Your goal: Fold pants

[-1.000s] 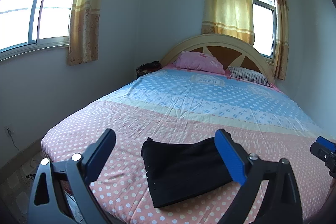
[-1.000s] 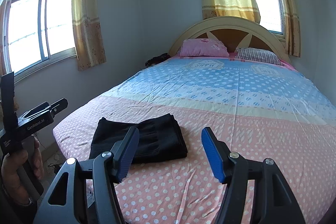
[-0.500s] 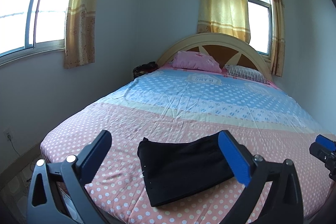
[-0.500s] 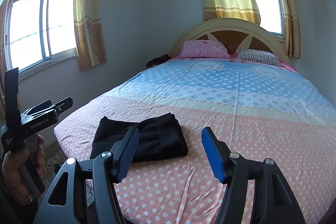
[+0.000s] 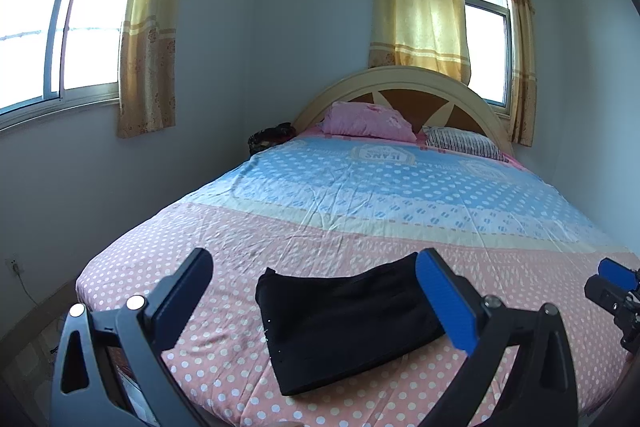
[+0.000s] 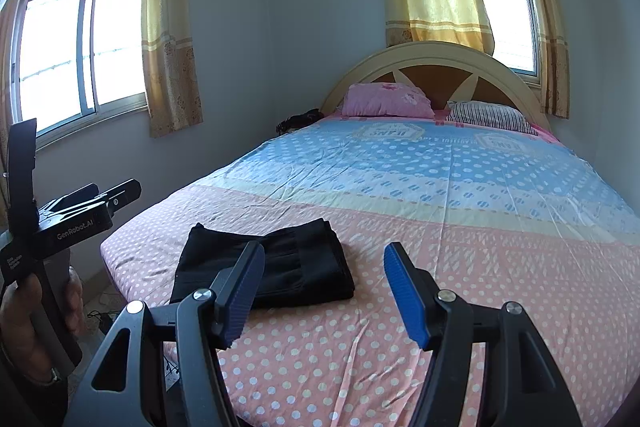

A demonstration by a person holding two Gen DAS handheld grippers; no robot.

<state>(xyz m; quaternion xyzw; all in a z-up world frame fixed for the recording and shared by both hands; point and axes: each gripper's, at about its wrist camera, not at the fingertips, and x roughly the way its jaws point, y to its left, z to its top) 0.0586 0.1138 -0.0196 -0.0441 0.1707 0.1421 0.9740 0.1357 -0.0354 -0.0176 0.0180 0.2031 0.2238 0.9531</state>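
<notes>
The black pants (image 5: 348,323) lie folded into a compact rectangle on the pink dotted end of the bed sheet (image 5: 360,227), near the bed's foot corner. My left gripper (image 5: 316,267) hovers short of them, jaws wide open and empty, the pants showing in the gap. In the right wrist view the pants (image 6: 280,263) sit ahead and left of my right gripper (image 6: 324,251), which is open with nothing between its blue pads. The left gripper (image 6: 72,215) appears there at the left edge, held by a hand (image 6: 24,315). The right gripper's tip (image 5: 612,287) shows at the left view's right edge.
A pink pillow (image 6: 386,101) and a striped pillow (image 6: 486,115) rest against the arched headboard (image 6: 432,55). A dark bundle (image 6: 300,119) sits beside the bed's head. Curtained windows (image 6: 80,51) line the walls. Floor and cables (image 6: 104,315) lie left of the bed.
</notes>
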